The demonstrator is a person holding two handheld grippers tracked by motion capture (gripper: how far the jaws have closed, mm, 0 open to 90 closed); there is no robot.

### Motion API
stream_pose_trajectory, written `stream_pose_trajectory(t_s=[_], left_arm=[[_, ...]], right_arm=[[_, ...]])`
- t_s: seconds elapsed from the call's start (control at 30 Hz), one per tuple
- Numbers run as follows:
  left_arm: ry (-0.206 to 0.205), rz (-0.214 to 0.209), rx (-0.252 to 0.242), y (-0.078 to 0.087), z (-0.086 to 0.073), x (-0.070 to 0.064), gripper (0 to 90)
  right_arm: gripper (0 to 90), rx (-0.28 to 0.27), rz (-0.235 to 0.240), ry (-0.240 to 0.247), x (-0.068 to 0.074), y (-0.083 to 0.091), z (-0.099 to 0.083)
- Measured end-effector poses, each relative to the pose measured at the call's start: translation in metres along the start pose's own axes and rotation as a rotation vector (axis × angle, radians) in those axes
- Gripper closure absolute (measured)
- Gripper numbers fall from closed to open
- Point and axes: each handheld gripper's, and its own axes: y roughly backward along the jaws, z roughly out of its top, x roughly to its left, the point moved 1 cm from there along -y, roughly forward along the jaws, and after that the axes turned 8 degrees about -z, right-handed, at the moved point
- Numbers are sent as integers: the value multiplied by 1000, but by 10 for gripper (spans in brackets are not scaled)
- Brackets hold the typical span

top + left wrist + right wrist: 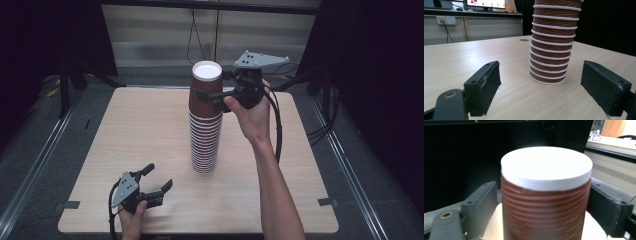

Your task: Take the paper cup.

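Tall stack of brown paper cups (205, 120), upside down, standing near the middle of the desk (150, 135), white base of the topmost cup (207, 70) facing up. Right hand-held gripper (212, 95) up at the top of the stack, jaws either side of that topmost cup; in the right gripper view (546, 202) one jaw looks pressed against the ribbed wall, the other just beside it with perhaps a sliver of gap, so closing in but hard to call a firm pinch. Left hand-held gripper (159, 179) resting low at the near edge of the desk, jaws spread wide, holding nothing, well apart from the stack base (547, 75).

Risks from here: squeezing too hard and crushing the thin paper wall. Lifting with cups nested tight, and dragging two or three up together. Pulling sideways rather than straight up, and tipping the whole column, tall and narrow with nothing steadying the bottom. Slipping off the ribbed wall on a loose grip.
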Motion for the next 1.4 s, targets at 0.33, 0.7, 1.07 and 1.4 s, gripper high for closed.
stream_pose_trajectory(t_s=[0.33, 0.7, 1.07, 1.4], left_arm=[[1, -2, 0, 0, 0, 0, 158], [10, -1, -4, 0, 0, 0, 158], [12, 2, -5, 0, 0, 0, 159], [12, 6, -1, 0, 0, 0, 158]], right_arm=[[142, 28, 6, -3, -2, -8, 5], [199, 29, -2, 8, 0, -10, 5], [198, -36, 13, 1, -1, -6, 8], [201, -98, 14, -8, -3, 0, 15]])
